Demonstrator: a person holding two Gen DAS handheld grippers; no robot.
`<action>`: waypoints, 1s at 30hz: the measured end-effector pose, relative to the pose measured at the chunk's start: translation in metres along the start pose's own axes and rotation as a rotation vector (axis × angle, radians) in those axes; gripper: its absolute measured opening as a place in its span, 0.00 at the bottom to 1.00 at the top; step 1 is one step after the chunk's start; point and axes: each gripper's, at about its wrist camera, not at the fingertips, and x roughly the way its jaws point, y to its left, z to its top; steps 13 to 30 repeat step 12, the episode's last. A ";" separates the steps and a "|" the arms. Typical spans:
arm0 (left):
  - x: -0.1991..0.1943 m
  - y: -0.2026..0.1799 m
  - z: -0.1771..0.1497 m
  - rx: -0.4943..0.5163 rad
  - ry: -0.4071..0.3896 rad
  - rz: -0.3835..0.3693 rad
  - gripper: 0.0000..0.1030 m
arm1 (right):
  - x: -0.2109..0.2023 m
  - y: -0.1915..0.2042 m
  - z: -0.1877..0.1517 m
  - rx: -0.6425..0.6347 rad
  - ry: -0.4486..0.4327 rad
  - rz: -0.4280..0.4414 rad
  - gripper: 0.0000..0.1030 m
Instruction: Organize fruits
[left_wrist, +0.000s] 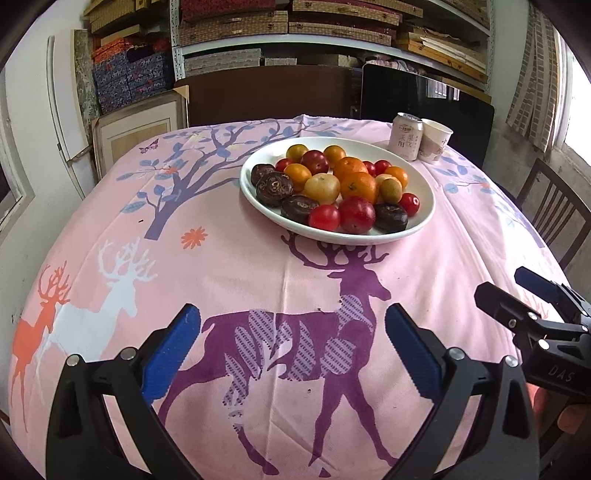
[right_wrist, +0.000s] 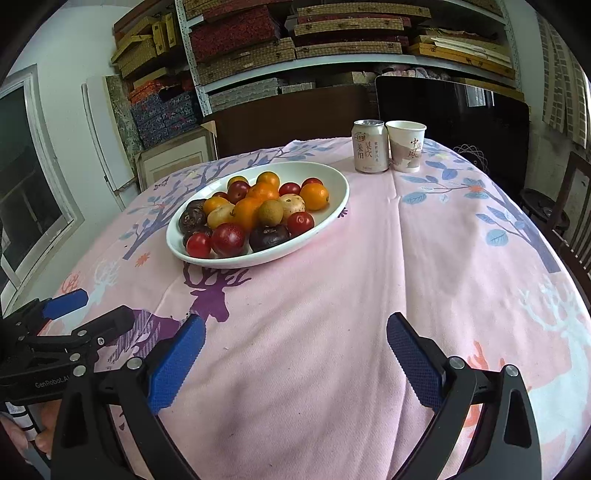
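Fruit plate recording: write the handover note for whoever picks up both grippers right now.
Left gripper: open, empty, above the tablecloth short of the plate.
Right gripper: open, empty, beside the left one, also short of the plate.
Things: all the fruit sits piled in the white plate: oranges, red fruits, dark brown ones. A drink can and a paper cup stand behind the plate.
Done: no fruit lies outside the plate.
Left: no sorting by kind is visible; there is no second container in view.
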 end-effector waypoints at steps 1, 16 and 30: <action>0.002 0.000 -0.001 -0.001 0.004 -0.001 0.95 | 0.002 -0.002 -0.001 0.009 0.006 0.004 0.96; 0.037 0.004 -0.015 -0.002 0.085 0.024 0.95 | 0.020 -0.011 -0.010 0.023 0.089 0.028 0.96; 0.037 0.004 -0.015 -0.002 0.085 0.024 0.95 | 0.020 -0.011 -0.010 0.023 0.089 0.028 0.96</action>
